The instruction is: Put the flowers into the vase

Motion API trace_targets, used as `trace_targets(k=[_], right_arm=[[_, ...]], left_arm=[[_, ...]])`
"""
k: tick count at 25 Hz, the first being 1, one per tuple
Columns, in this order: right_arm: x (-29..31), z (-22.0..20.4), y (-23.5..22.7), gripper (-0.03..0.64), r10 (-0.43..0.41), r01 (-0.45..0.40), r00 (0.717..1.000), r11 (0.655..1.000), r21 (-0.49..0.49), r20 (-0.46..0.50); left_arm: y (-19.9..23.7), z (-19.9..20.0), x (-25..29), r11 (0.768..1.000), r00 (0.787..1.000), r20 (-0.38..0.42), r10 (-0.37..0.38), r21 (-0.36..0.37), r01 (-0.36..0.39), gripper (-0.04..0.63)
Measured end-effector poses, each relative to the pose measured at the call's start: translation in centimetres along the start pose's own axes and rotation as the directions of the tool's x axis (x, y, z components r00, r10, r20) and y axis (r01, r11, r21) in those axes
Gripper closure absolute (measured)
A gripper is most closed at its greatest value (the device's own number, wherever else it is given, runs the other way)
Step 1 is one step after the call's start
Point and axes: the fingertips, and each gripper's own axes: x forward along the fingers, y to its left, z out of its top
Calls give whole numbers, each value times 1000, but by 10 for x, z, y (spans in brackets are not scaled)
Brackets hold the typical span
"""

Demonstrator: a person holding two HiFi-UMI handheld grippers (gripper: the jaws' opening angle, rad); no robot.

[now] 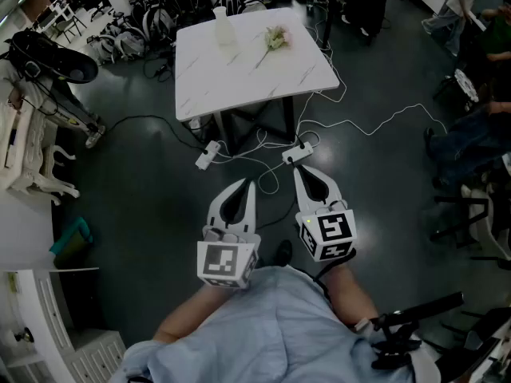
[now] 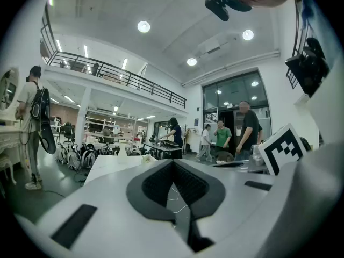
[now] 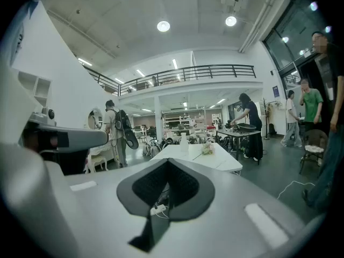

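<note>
A white marble-topped table (image 1: 239,70) stands some way ahead on the dark floor. On it a pale vase (image 1: 222,24) stands upright at the far left, and a small bunch of flowers (image 1: 274,40) lies to its right. Both grippers are held low in front of the person, well short of the table. My left gripper (image 1: 250,183) and right gripper (image 1: 299,171) are shut and empty. The left gripper view shows its tips (image 2: 173,162) together, with the vase (image 2: 122,149) and flowers (image 2: 146,158) far beyond. From the right gripper (image 3: 167,161), the vase (image 3: 184,144) and flowers (image 3: 207,148) also look small and distant.
Cables and two power strips (image 1: 297,153) lie on the floor between me and the table. White furniture (image 1: 24,158) stands at the left and chairs at the right. Several people stand farther back, one with a backpack (image 3: 115,130).
</note>
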Motion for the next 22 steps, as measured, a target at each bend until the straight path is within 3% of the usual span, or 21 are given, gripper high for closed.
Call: trace_targets(k=[22], right_arm=[[8, -10, -52, 616, 19, -19, 1000, 999, 43, 4]], left_arm=[[-37, -7, 39, 999, 999, -42, -1, 37, 2, 592]])
